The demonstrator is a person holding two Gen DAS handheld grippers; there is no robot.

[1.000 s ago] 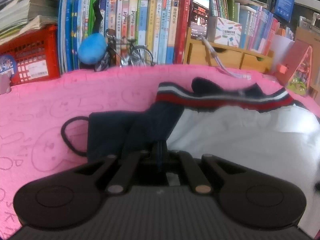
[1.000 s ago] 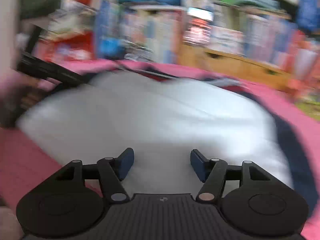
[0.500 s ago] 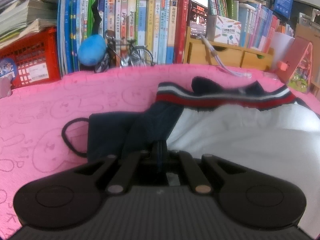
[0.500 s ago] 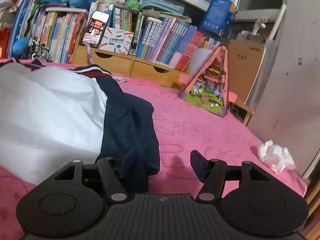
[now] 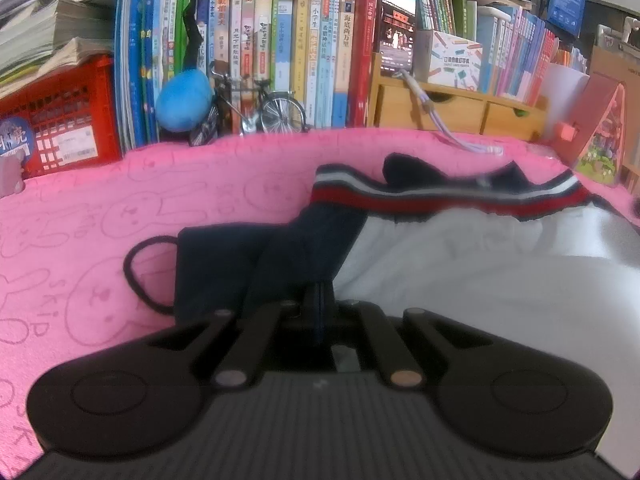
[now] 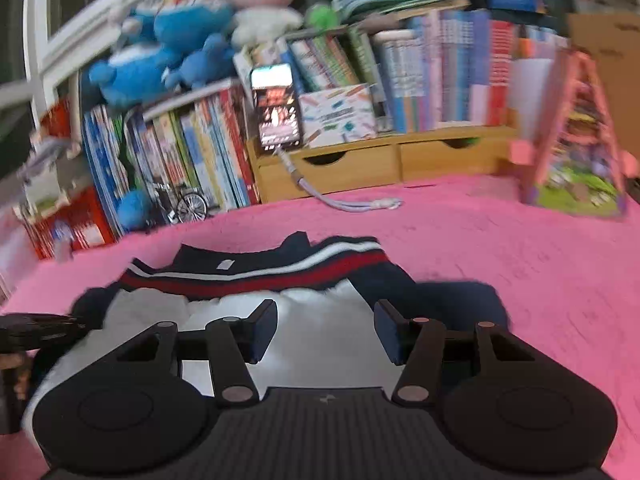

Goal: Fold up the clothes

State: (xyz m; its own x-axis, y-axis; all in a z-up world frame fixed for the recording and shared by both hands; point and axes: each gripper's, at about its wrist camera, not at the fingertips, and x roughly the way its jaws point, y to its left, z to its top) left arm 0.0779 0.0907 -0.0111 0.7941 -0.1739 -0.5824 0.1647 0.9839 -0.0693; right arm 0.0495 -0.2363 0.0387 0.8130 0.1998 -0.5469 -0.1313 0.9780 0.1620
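Observation:
A white shirt (image 5: pixel 480 272) with navy sleeves and a red, white and navy striped collar (image 5: pixel 420 196) lies on the pink blanket (image 5: pixel 120 208). My left gripper (image 5: pixel 318 308) is shut on the navy sleeve (image 5: pixel 296 256) at the shirt's left side, and a fold of the fabric runs down between its jaws. In the right wrist view my right gripper (image 6: pixel 325 328) hovers over the shirt's white body (image 6: pixel 320 344), facing the collar (image 6: pixel 256 272). Its jaws are closing, and its blue pads (image 6: pixel 264 328) press on nothing. The left gripper (image 6: pixel 36 326) shows at that view's left edge.
A black hair tie (image 5: pixel 136 268) lies on the blanket left of the sleeve. Behind the blanket stand rows of books (image 5: pixel 280 52), a red crate (image 5: pixel 60 120), a toy bicycle (image 5: pixel 256 112), a lit phone (image 5: pixel 396 32), wooden drawers (image 6: pixel 360 164) and a pink model house (image 6: pixel 576 152). A cable (image 6: pixel 352 204) trails onto the blanket.
The right gripper has swung from the shirt's right sleeve back over the white body, now facing the collar, and its jaws have narrowed slightly. The left gripper stays put, still holding the sleeve.

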